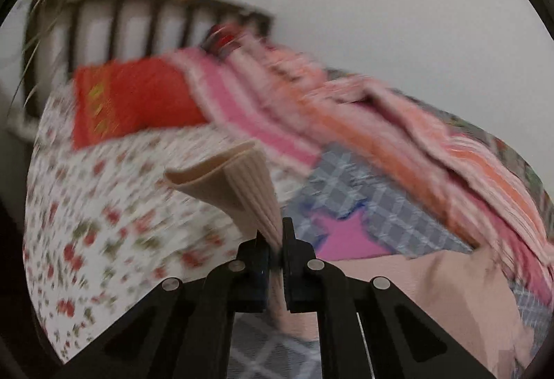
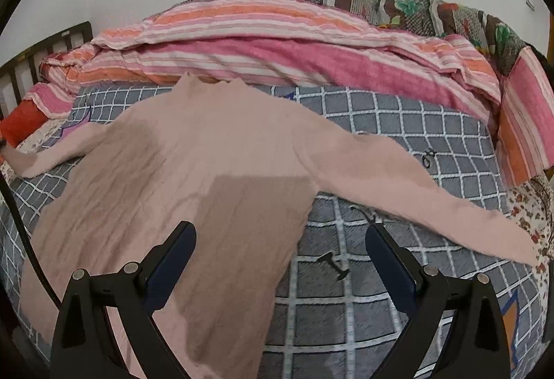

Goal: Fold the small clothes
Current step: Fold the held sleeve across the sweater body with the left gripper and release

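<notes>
Jaws pinch the ribbed cuff (image 1: 242, 185) in left view; right shows whole sweater (image 2: 194, 178).

Even soft light; left wrist view motion-blurred, both fisheye-warped.

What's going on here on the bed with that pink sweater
A person is folding a pink sweater spread flat on a grey checked sheet. The left gripper is shut on the ribbed cuff of one sleeve, held up off the bed. The right gripper is open and empty, hovering over the sweater's lower body, with the other sleeve lying stretched out to the side. A striped blanket is bunched along the wall.
</notes>
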Motion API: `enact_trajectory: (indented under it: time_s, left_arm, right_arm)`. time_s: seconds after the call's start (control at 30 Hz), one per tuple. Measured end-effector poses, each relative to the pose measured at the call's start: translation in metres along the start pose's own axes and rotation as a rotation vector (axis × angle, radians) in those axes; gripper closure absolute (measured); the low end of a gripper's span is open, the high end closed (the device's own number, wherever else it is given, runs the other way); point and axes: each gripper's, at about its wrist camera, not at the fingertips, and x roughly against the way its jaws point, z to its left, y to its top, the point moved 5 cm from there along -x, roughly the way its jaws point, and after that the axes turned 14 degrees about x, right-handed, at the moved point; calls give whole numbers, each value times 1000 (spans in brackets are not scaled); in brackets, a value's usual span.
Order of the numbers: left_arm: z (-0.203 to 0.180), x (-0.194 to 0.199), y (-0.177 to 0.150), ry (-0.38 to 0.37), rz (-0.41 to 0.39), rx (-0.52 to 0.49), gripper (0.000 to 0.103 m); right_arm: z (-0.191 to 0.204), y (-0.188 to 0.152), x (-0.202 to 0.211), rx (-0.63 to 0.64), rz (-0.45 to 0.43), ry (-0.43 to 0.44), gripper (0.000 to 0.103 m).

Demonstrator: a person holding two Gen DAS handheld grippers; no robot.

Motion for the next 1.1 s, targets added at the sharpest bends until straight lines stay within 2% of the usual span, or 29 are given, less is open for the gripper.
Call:
enact_trajectory:
  time_s: [0.13,0.23,0.37,0.5,0.6,0.73,0.87,0.9,0.97,1.03,1.07,1.1]
  left_arm:
    - [-77,13,-9,-105,7,-100,97]
    - [-143,19,-29,-197,22,-175,97]
    - [-232,24,-72,-324,68,-279,97]
    - [-308,28,-134,-424,138,-387,97]
    - [-342,25,-186,-467,203,-452,97]
    - [-364,23,-247,-530,325,-469,97]
    - [-373,21,-285,-592,448,-445,96]
    - [-373,22,-288,-602,454,-438,94]
    - [-367,24,-284,-583,450,-440,78]
    - [-354,24,-270,-555,429,-441,40]
    - [-345,24,-260,-551,407,-434,35]
    - [-334,23,-247,-541,368,-421,34]
  right_arm:
    - [-15,-4,6,-8,-17,-9,6]
    - [-31,-11,9,-34,-20,-15,6]
    - [-58,-26,13,-84,-12,-34,6]
    - [-84,-40,12,-119,12,-68,6]
    - [-99,-47,10,-144,28,-85,6]
    - [-106,-52,7,-165,39,-86,6]
    - [-102,-47,1,-145,38,-85,6]
    - [-100,-44,-2,-143,37,-78,6]
    - [-94,-39,-7,-140,34,-62,6]
    - [-86,-30,-13,-134,30,-35,6]
    - [-82,-26,-16,-132,27,-22,6]
    - [-76,-20,-20,-129,21,0,6]
